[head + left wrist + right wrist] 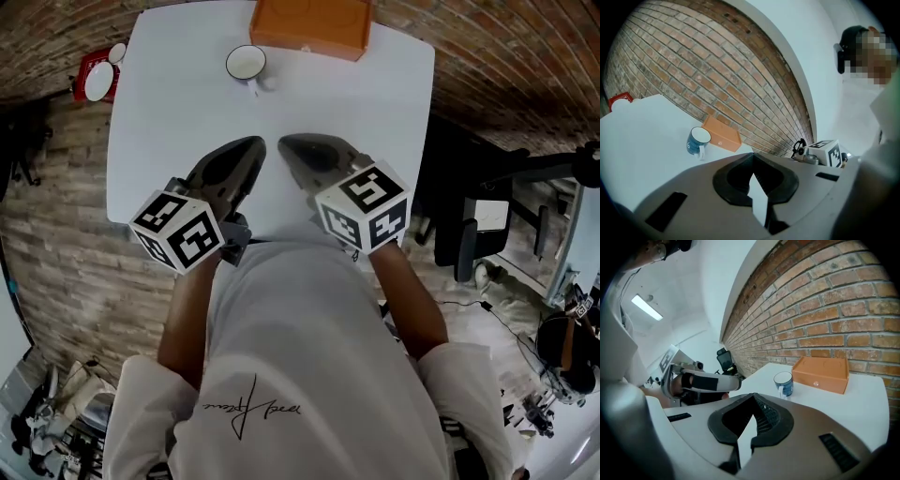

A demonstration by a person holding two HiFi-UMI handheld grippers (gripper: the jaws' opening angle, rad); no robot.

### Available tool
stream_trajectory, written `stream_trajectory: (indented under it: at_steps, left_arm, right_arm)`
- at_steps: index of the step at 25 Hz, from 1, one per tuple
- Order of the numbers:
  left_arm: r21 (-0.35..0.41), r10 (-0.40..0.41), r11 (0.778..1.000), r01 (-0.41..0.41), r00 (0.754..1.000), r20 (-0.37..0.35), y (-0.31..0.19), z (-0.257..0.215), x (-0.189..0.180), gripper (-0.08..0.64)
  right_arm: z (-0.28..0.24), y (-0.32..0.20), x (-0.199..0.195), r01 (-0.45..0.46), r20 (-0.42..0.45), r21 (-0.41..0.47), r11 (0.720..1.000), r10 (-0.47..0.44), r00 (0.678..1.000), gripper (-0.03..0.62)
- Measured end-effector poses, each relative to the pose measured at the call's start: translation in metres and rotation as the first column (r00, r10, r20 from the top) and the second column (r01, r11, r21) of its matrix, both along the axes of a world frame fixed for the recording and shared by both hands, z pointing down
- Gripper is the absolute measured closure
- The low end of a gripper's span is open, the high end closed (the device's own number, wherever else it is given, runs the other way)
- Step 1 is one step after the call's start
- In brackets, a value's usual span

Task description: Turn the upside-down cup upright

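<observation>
- Left tool (pixel 253 148): jaws together, holding nothing, above the table's (pixel 169 112) near part.
- Cup (pixel 246 63): upright on the table, well ahead of both tools, near the box (pixel 311 25).
- Right tool (pixel 289 146): jaws together, holding nothing.

The orange box (pixel 310 25) behind the cup (pixel 246 63) is cut by the head view's top edge, so its far side is lost. Left of the cup, past the desk (pixel 169 112) edge, a red thing (pixel 92 75) with white dishes is too small to tell. Nearer than the cup, the left claw (pixel 257 142), right claw (pixel 284 143) and the person's shirt (pixel 300 309) hide the desk's near edge. The cup's blue side carries a mark that is too small to read in either gripper view.
</observation>
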State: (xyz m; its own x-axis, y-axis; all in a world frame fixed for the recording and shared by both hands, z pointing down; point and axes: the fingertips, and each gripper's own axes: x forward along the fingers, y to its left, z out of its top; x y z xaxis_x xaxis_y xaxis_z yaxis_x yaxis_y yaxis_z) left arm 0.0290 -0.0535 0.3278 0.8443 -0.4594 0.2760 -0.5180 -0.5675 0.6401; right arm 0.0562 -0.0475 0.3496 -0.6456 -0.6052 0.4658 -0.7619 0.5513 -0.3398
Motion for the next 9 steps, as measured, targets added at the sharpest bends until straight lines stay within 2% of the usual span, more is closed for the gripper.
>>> stream_trajectory:
  at_steps: [9]
  left_arm:
    - [0.026,0.024,0.999,-0.024,0.999,-0.025,0.061,-0.022,0.01,0.551]
  right_arm:
    - [-0.03,0.054,0.008,-0.015,0.012,0.045,0.999,0.015,1.0,0.572]
